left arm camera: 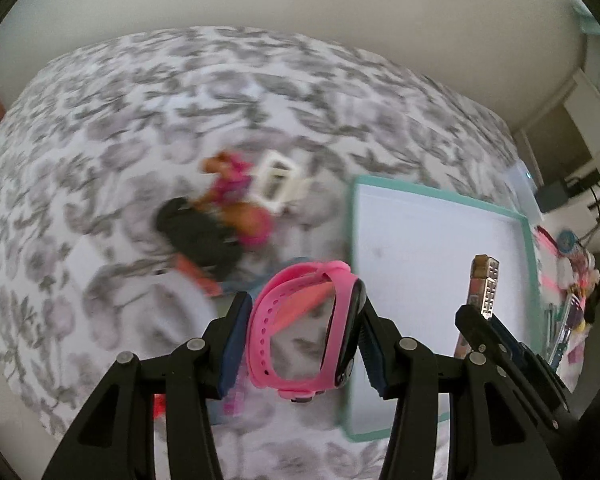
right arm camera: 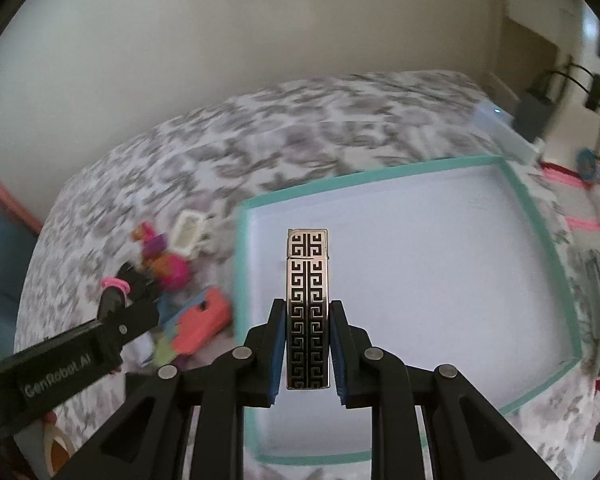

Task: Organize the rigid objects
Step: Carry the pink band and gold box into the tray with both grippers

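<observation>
My left gripper [left arm camera: 300,340] is shut on a pink watch [left arm camera: 300,332] with a black face, held above the bed at the left rim of a teal-edged white tray [left arm camera: 440,240]. My right gripper [right arm camera: 306,344] is shut on a silver lighter with a black key pattern [right arm camera: 307,300], held upright over the tray [right arm camera: 440,280]. The lighter and right gripper also show in the left wrist view [left arm camera: 486,288]. The left gripper and watch show at the left of the right wrist view [right arm camera: 116,300].
A pile lies on the floral bedspread [left arm camera: 140,100] left of the tray: a pink toy figure [left arm camera: 236,200], a white frame piece [left arm camera: 278,180], a dark object [left arm camera: 200,236] and a coral case [right arm camera: 204,324]. More clutter [left arm camera: 572,276] lies right of the tray. A wall is behind.
</observation>
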The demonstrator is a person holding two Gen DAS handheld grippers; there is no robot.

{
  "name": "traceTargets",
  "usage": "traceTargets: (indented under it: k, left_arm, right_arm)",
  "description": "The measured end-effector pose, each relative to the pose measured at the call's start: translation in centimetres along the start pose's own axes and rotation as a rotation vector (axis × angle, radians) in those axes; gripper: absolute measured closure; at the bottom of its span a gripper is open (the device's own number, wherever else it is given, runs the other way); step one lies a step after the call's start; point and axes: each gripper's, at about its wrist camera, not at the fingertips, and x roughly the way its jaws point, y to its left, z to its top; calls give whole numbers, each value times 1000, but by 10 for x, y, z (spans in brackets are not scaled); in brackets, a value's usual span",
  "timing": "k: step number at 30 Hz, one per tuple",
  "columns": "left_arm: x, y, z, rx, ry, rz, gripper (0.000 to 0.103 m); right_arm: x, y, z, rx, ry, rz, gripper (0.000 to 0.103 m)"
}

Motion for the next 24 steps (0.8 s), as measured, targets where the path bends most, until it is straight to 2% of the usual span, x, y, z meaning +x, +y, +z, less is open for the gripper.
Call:
traceTargets:
  k: [11,24]
  left_arm:
    - [35,-60,11,84,37,-33,50]
    - [60,-89,18,143,46,-22,50]
  right_arm:
    - [9,-74,11,140,13,-132,81]
    - [22,-93,16,160,30,-174,81]
